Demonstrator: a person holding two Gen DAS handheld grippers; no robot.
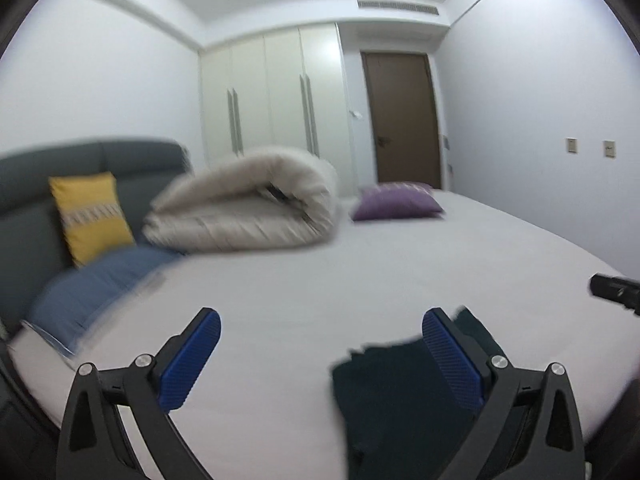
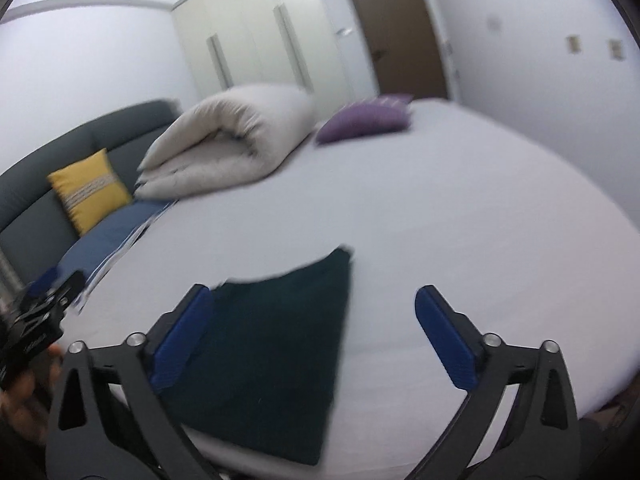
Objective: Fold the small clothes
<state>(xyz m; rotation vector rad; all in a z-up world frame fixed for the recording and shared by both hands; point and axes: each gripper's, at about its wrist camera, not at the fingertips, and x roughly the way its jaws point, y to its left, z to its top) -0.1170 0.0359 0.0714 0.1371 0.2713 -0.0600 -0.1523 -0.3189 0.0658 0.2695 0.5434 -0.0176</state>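
A dark teal folded garment (image 2: 276, 340) lies flat on the white bed sheet (image 2: 460, 216) near the front edge. In the left wrist view it (image 1: 392, 404) sits low and right, partly behind the right finger. My left gripper (image 1: 320, 344) is open and empty above the sheet, left of the garment. My right gripper (image 2: 316, 328) is open and empty above the garment, its left finger over the cloth's left side. The left gripper's body (image 2: 36, 320) shows at the left edge of the right wrist view.
A rolled white duvet (image 1: 248, 204) lies at the back of the bed, a purple cushion (image 1: 396, 202) beside it. A yellow cushion (image 1: 90, 216) and blue pillow (image 1: 92, 292) rest against the grey headboard (image 1: 24, 200). Wardrobe and brown door (image 1: 404, 120) stand behind.
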